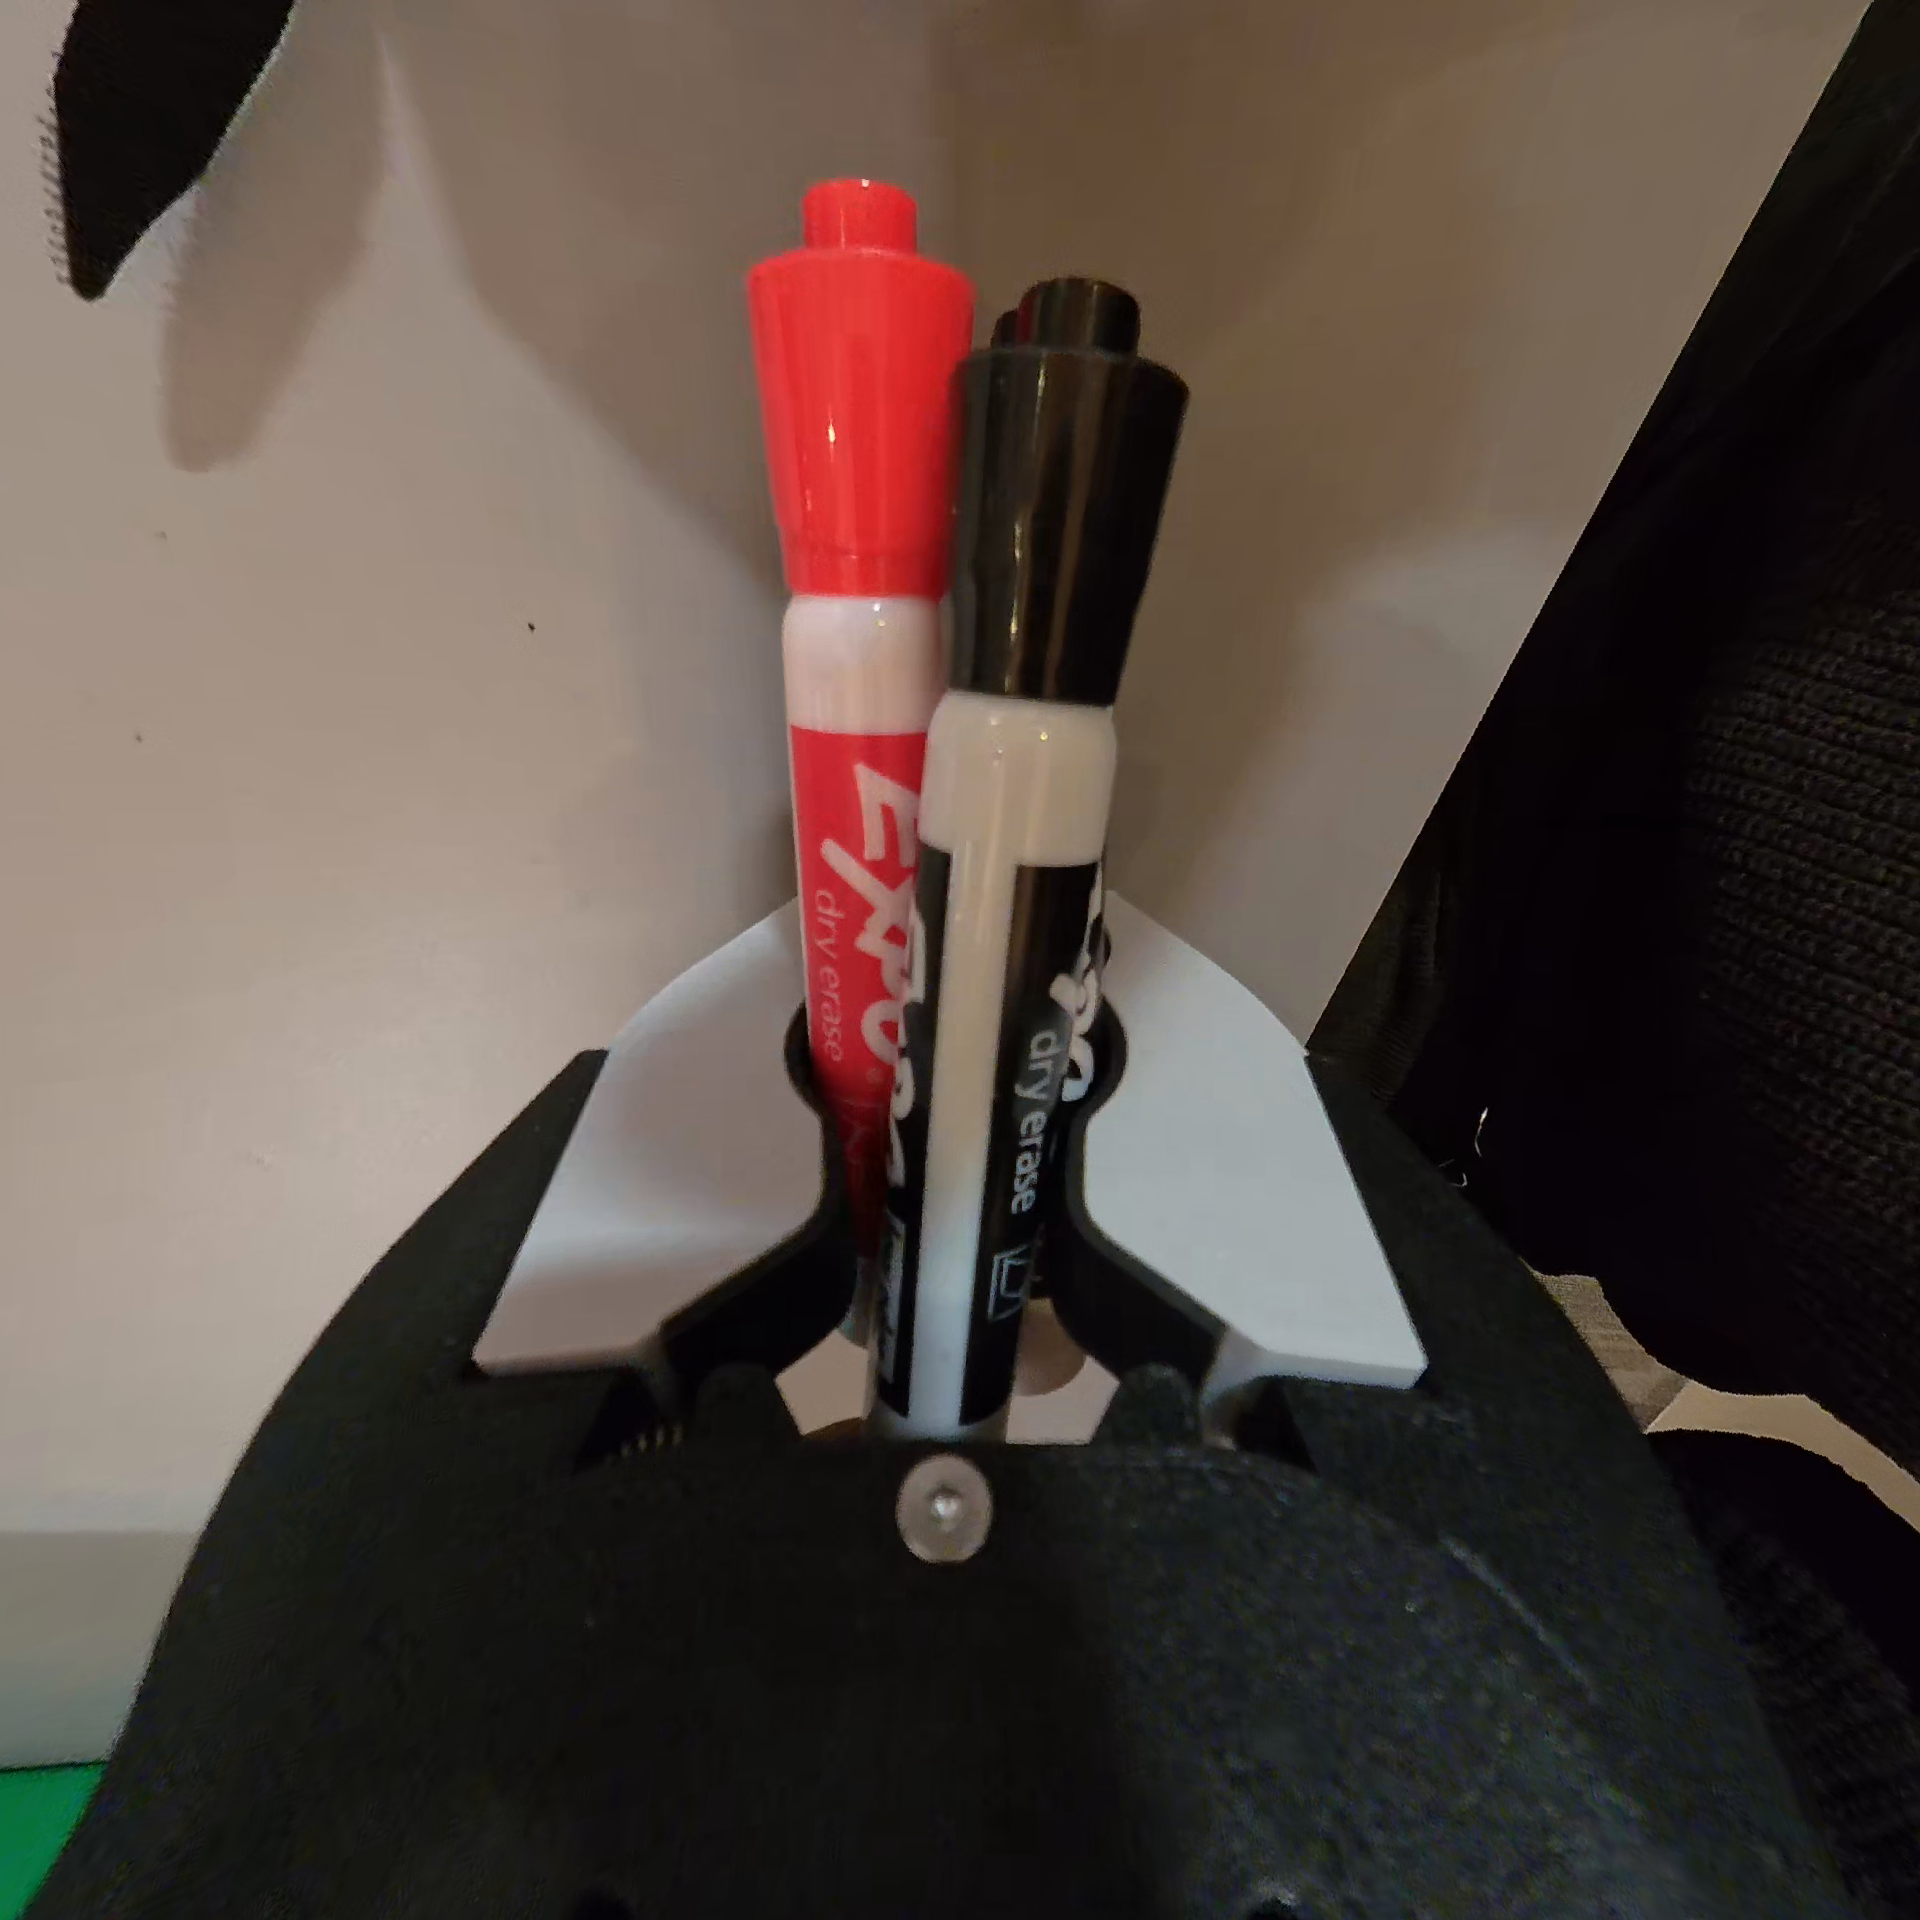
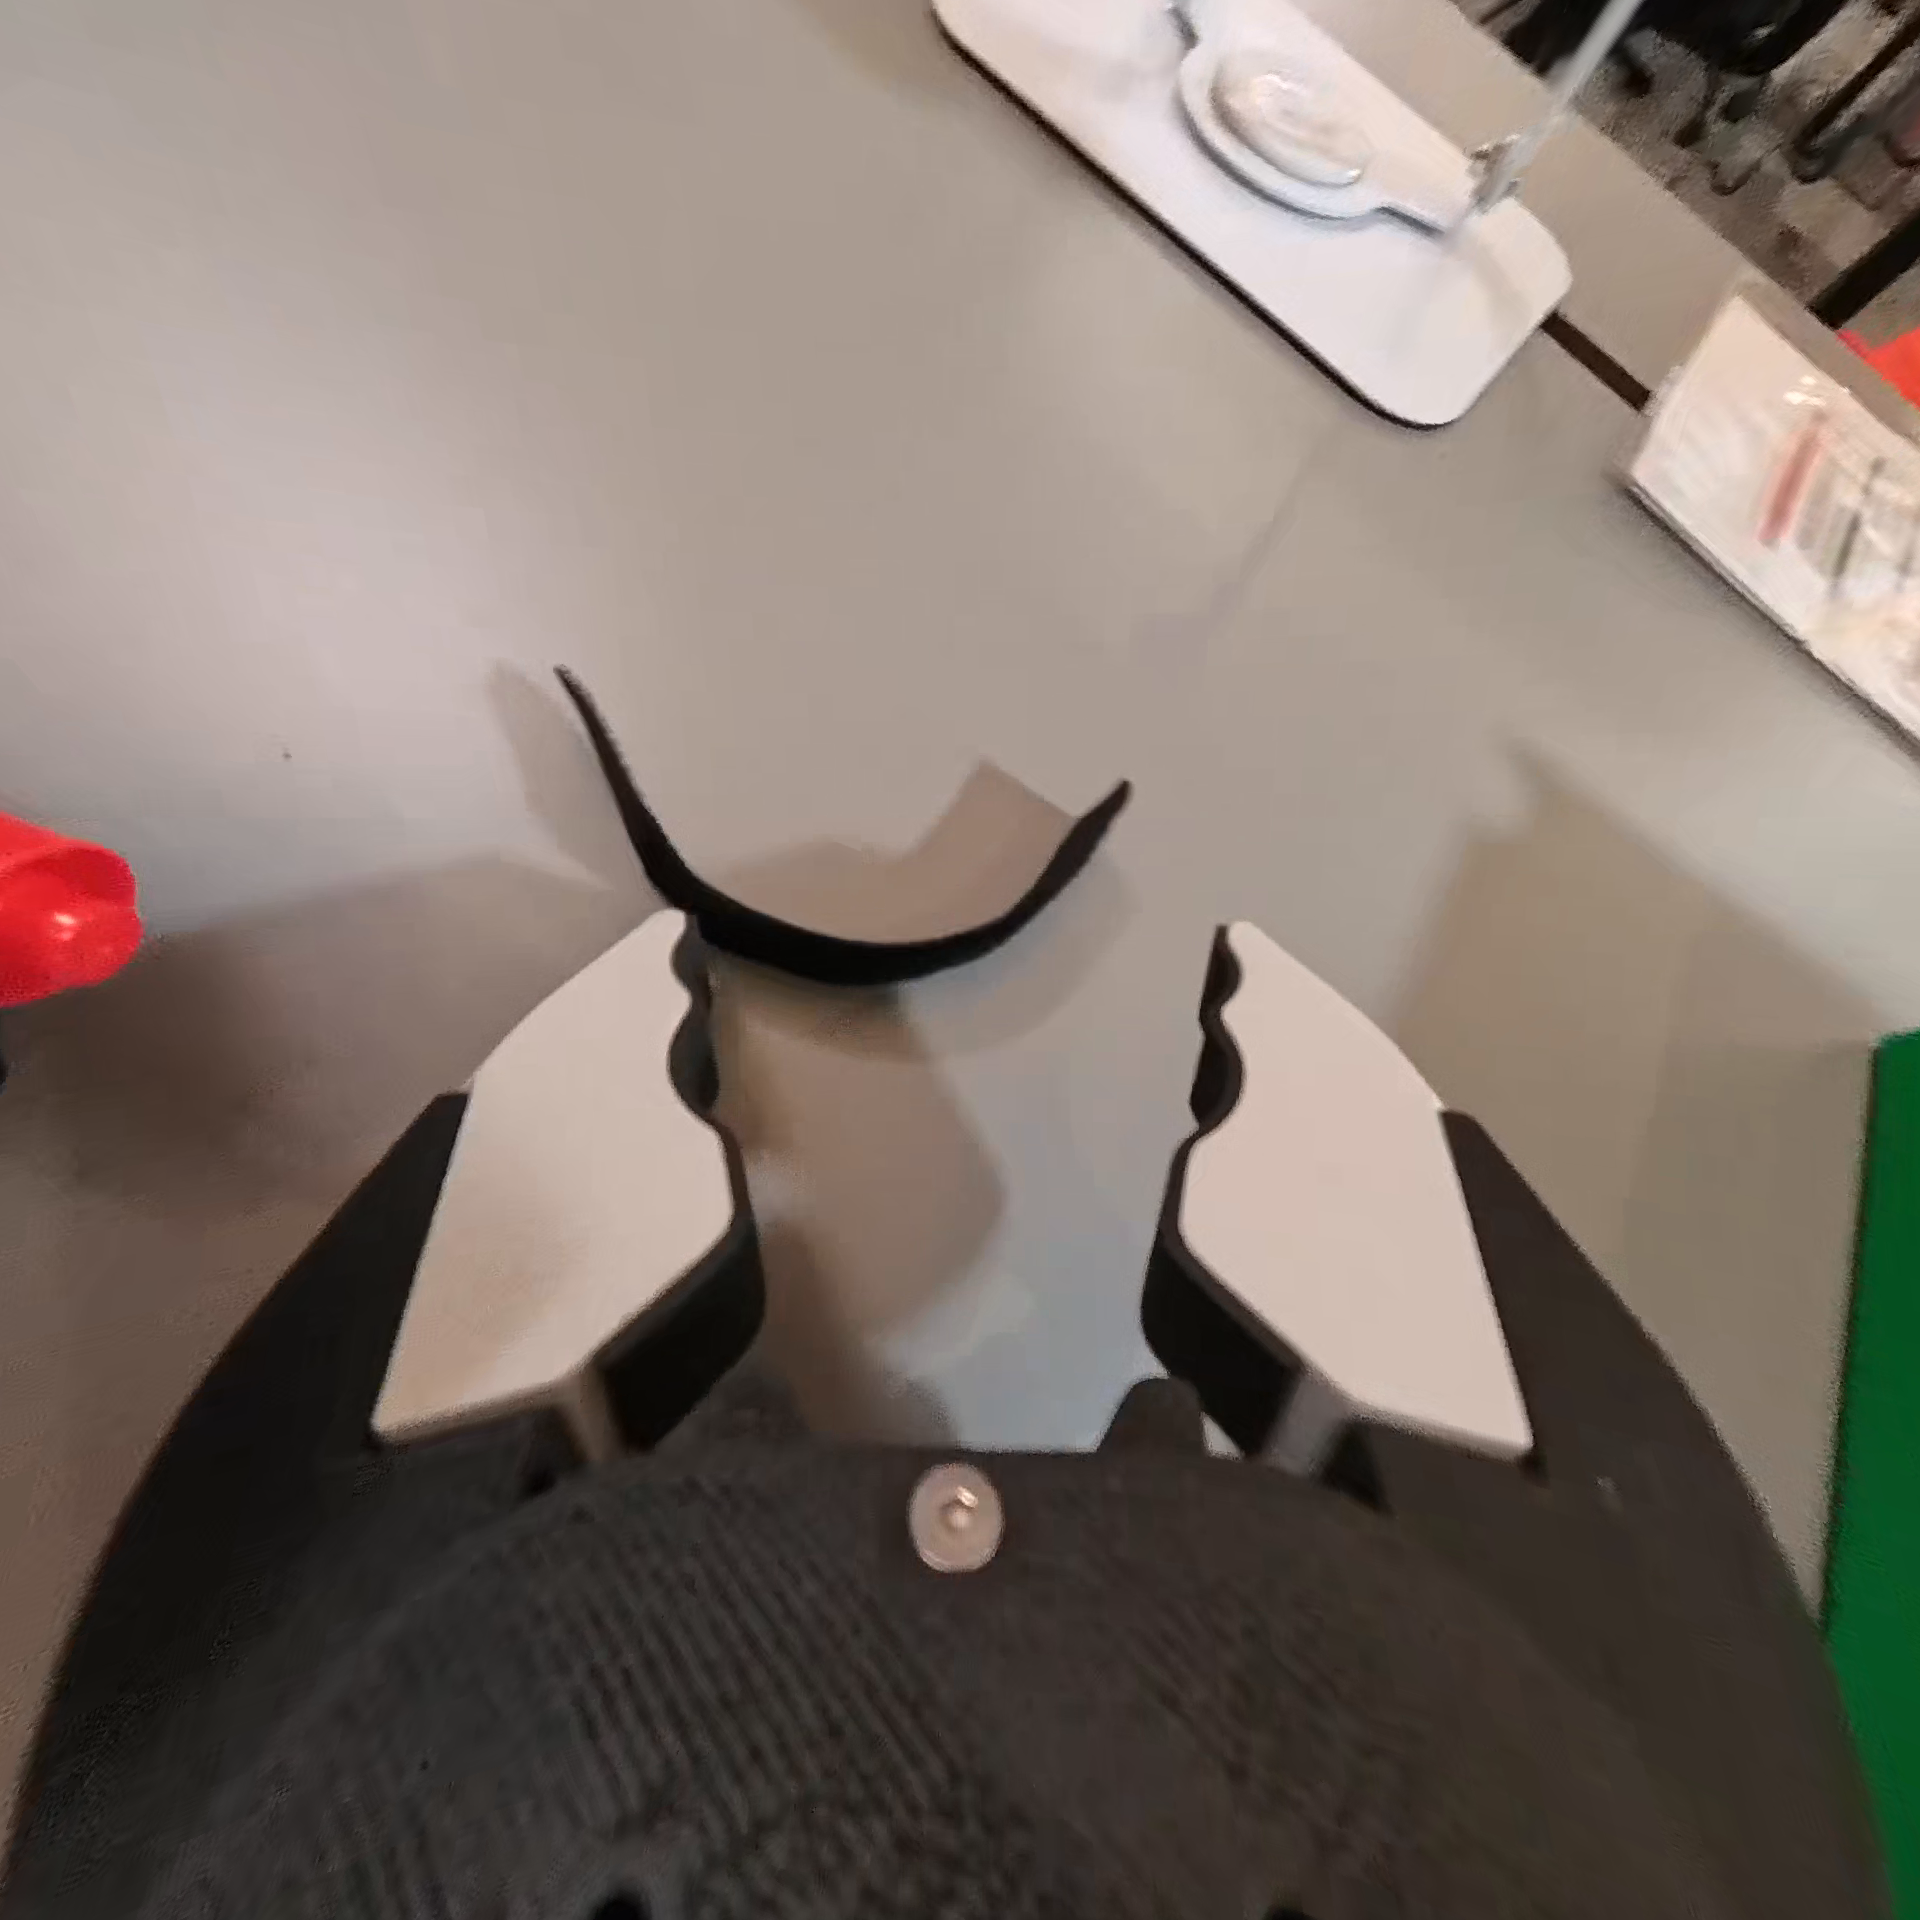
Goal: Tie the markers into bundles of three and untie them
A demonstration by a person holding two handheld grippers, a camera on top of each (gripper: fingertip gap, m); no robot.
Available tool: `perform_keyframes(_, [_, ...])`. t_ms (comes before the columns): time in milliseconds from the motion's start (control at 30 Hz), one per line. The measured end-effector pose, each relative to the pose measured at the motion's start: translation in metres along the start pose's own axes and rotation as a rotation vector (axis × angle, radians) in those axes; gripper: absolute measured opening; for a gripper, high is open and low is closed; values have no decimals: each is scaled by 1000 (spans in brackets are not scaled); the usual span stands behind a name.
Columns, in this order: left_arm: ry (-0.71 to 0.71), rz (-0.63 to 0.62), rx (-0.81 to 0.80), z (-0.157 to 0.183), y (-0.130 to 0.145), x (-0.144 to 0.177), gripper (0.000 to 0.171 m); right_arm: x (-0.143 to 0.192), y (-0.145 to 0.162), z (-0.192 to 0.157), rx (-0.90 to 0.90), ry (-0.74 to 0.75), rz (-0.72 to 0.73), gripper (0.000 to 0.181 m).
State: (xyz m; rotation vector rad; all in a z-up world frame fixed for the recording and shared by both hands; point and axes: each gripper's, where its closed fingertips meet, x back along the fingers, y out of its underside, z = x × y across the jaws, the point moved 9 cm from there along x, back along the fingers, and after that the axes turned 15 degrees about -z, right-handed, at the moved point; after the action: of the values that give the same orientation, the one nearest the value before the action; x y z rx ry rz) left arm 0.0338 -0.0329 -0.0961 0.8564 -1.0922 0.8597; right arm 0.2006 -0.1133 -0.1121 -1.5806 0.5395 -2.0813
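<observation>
Left wrist view: left gripper point(image 1: 951, 1039) clamped on a bunch of dry-erase markers, jaws pressed in on the barrels from both sides. Red marker point(image 1: 857, 665) on the left, cap pointing away from camera; black marker point(image 1: 1039, 748) in front, just right of it, touching. A third cap, dark, peeks out behind the black one, mostly hidden. Markers run along the fingers, caps at the far end. Grey table point(image 1: 364, 675) behind. Tip of a black strap point(image 1: 135, 135) in the top-left corner, above the table, apart from the markers. Black fabric point(image 1: 1714, 727) fills the right side.

Right wrist view: right gripper point(image 2: 956, 945) jaws spread wide, nothing clamped between them. Black velcro strap point(image 2: 831, 935) curves in a U just past the fingertips, one part against the left fingertip point(image 2: 665, 997); can't tell if it hangs from it. Red marker cap point(image 2: 62, 925) at the left edge, mid-height. Grey tabletop point(image 2: 520, 416) underneath. Far right: white lamp base point(image 2: 1299, 239), clear plastic box point(image 2: 1787, 499). Green sheet point(image 2: 1881, 1299) at the right edge. Frame slightly blurred
</observation>
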Motion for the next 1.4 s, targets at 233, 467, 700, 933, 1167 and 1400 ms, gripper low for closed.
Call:
perform_keyframes(233, [-7,-6,2,1,0,0,43,-17,-12,-2,-4,-195,-86,73])
perform_keyframes(467, [2,2,1,0,0,0,44,-10,-5,9,-114,-421,-30,47])
perform_keyframes(700, [55,51,-8,-5,4,0,44,16,9,18,-219,-639,209,41])
perform_keyframes(933, [106,101,-19,-9,9,0,44,42,14,-3,-345,-892,444,42])
perform_keyframes(1167, [142,130,-28,-12,11,-1,44,47,19,-40,-640,-993,542,49])
perform_keyframes(1400, [138,144,-46,-13,11,-1,44,37,23,-60,-805,-989,498,59])
